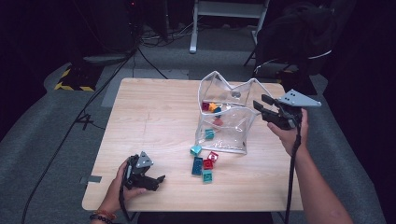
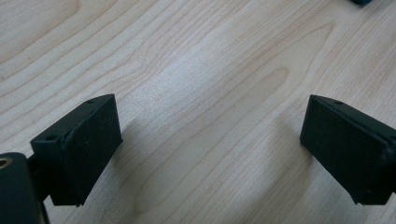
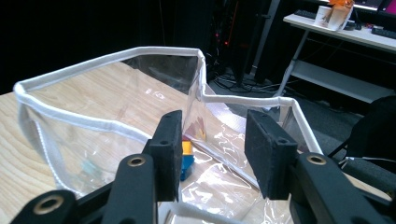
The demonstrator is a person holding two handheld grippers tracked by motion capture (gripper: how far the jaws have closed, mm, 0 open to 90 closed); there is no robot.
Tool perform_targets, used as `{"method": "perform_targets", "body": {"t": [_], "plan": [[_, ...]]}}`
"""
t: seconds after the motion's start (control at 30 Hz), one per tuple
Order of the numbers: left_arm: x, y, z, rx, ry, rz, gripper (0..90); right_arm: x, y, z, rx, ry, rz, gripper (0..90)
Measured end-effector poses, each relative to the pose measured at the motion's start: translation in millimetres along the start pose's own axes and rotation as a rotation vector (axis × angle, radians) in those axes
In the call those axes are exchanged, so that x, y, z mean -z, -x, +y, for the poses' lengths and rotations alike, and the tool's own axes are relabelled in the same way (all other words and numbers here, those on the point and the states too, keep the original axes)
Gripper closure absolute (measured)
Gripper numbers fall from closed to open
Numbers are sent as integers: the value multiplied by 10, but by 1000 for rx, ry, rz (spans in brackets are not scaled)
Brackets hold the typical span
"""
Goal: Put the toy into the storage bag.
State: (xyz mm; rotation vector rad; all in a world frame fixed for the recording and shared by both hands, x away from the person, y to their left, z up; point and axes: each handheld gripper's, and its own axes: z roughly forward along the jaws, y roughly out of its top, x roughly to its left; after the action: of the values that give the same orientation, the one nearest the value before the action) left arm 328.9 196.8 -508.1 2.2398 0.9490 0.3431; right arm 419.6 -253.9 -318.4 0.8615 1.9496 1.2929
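Observation:
A clear plastic bag (image 1: 233, 128) with white trim stands open on the wooden table (image 1: 154, 116), right of centre. Several small bricks (image 1: 212, 108) in red, orange and teal lie inside it. More loose bricks (image 1: 202, 164), teal and red, lie on the table just in front of the bag. My right gripper (image 1: 260, 102) hovers at the bag's right edge, jaws apart with nothing pressed between them. In the right gripper view, the bag's rim (image 3: 93, 60) and a yellow and blue brick (image 3: 187, 156) show beyond my right gripper (image 3: 214, 140). My left gripper (image 1: 159, 181) rests open at the front left over bare wood (image 2: 210, 140).
Beyond the table's far edge a dark chair (image 1: 299, 37) stands at the back right, and a white desk frame (image 1: 224, 14) at the back centre. Cables (image 1: 93, 102) run across the grey floor on the left.

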Motion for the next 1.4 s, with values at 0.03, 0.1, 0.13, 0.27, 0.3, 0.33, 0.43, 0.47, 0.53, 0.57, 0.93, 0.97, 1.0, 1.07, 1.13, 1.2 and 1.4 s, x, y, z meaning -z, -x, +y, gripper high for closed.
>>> {"method": "perform_targets", "body": {"t": [0.03,0.1,0.13,0.27,0.3,0.33,0.43,0.47,0.53,0.57,0.93,0.97,1.0,1.07,1.13,1.2,1.4], "plan": [[0,0,0,0,0,0,56,33,0,0,2,4,-1,556],[0,0,0,0,0,0,56,86,-1,-3,8,8,-4,551],[0,1,0,1,0,-1,56,119,0,-5,10,9,-4,544],[0,1,0,1,0,-1,56,261,11,-23,7,28,-13,521],[0,1,0,1,0,-1,56,289,7,-31,7,30,-21,514],[0,1,0,1,0,-1,55,314,2,-38,8,29,-21,511],[0,1,0,0,0,-1,56,396,-15,-65,18,32,-22,494],[0,1,0,1,0,0,56,434,-15,-78,15,37,-20,485],[1,3,-1,0,0,-1,55,491,-13,-102,10,42,-17,473],[2,4,-1,0,-2,-3,55,528,-13,-128,7,47,-14,466],[2,5,-1,2,-4,-5,55,671,-48,-482,-10,30,33,450],[1,3,0,-1,-2,-3,55,678,-59,-517,-8,29,42,443],[1,2,0,-1,-2,-3,55,685,-70,-551,-6,29,60,435],[2,3,0,0,-3,-3,55,697,-98,-619,5,31,92,429],[0,2,0,-2,-1,-3,55,701,-132,-685,10,31,113,428],[1,2,0,-2,-2,-3,55,696,-170,-751,11,32,135,427],[1,2,0,-1,-1,-3,55,611,-332,-893,41,5,212,426]]}}
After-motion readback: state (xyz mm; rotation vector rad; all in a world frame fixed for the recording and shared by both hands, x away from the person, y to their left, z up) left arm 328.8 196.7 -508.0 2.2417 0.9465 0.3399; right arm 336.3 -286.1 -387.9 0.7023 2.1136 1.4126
